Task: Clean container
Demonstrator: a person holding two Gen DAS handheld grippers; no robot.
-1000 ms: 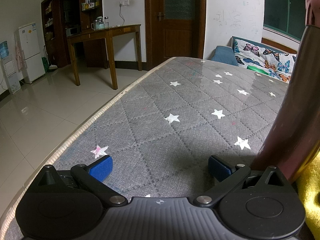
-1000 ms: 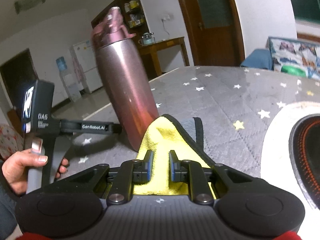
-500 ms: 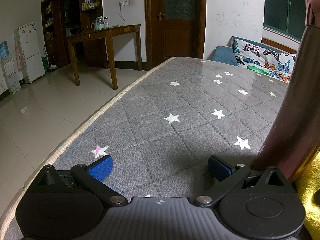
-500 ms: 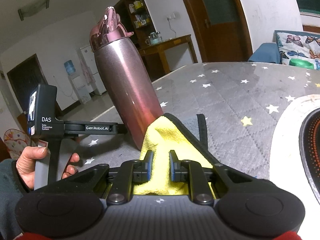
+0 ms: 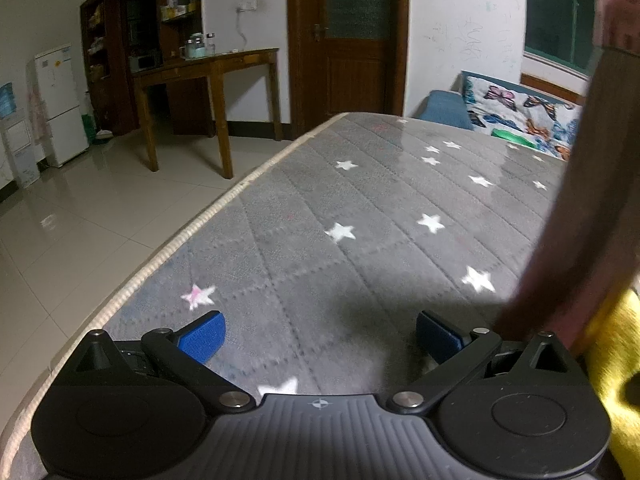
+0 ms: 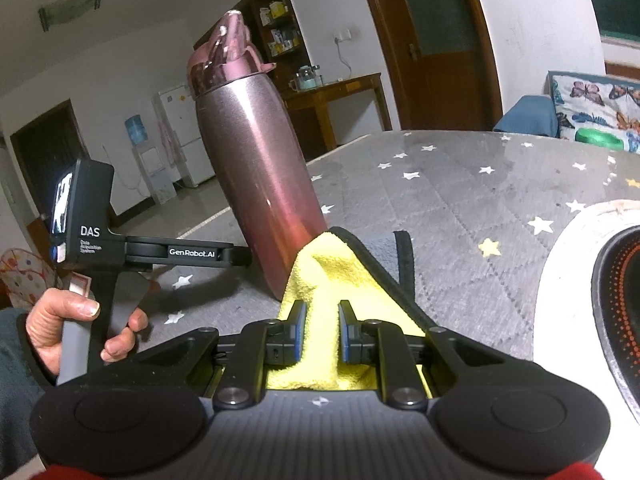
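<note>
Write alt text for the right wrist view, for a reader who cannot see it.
The right gripper pinches a yellow cloth whose tip meets the lower side of a pink metal bottle standing on a grey star-patterned surface. At left, a hand holds the left gripper beside the bottle's base.

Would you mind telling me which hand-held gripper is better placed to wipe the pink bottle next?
Right. The right hand-held gripper already pinches the yellow cloth, which touches the pink bottle. The left hand-held gripper is open and empty beside it.
</note>
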